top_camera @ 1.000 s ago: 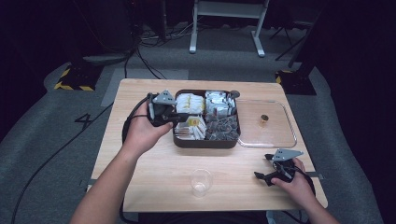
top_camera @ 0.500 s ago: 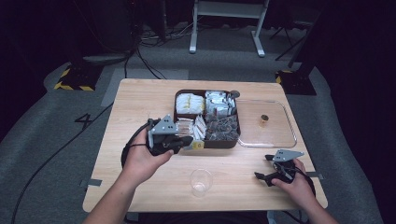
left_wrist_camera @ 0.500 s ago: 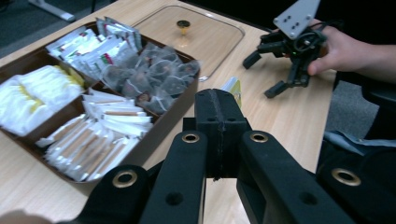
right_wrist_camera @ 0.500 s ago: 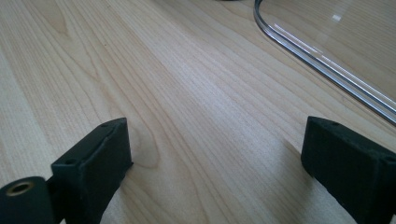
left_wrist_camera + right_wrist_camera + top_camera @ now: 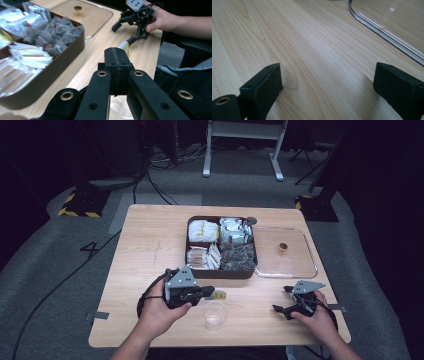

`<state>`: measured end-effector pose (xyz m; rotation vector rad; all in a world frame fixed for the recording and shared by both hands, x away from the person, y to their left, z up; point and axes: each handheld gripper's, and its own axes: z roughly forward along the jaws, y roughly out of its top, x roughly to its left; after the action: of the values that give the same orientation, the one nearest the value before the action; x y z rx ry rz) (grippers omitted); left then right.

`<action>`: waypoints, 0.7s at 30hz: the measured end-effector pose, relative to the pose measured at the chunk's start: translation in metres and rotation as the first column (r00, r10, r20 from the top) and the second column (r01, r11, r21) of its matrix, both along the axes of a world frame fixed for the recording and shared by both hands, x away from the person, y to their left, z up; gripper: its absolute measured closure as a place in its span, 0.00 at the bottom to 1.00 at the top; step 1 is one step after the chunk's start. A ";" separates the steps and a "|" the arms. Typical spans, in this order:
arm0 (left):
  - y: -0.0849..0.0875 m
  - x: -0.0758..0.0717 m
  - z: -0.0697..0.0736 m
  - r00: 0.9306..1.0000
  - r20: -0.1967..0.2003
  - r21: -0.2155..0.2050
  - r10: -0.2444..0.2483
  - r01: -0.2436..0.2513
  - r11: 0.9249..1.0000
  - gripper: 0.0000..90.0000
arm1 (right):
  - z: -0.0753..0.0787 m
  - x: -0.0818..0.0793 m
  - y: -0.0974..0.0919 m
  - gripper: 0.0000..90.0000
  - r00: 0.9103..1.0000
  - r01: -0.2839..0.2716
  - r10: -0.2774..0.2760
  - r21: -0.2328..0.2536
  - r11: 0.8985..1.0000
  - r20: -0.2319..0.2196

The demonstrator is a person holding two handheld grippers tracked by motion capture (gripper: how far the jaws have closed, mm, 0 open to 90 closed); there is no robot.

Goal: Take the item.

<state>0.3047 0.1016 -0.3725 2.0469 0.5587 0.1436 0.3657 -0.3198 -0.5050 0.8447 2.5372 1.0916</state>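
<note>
Dark floor surrounds the wooden counter [image 5: 150,250]. Left gripper [image 5: 207,293], jaws pinched on a yellow packet [image 5: 219,295], hovers beside the clear cup [image 5: 215,315]; right gripper [image 5: 282,309] rests wide apart. Packet seemingly taken from the box [image 5: 220,272], not yet in the cup.

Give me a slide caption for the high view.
Left gripper carries a yellow packet from the sectioned box above a clear cup; right gripper rests open.
</note>
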 end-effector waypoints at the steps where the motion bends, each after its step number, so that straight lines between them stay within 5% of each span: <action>1: -0.004 -0.003 -0.005 1.000 -0.002 0.001 -0.016 0.016 1.000 1.00 | 0.000 0.000 0.000 0.10 1.000 0.001 -0.001 0.000 1.000 0.000; 21: -0.017 -0.008 -0.039 0.996 -0.046 -0.010 -0.081 0.080 0.997 1.00 | 0.000 -0.001 0.000 0.10 1.000 -0.001 0.001 0.000 1.000 0.000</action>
<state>0.2969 0.0848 -0.4117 2.0658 0.5038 0.0463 0.3651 -0.3200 -0.5050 0.8433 2.5379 1.0922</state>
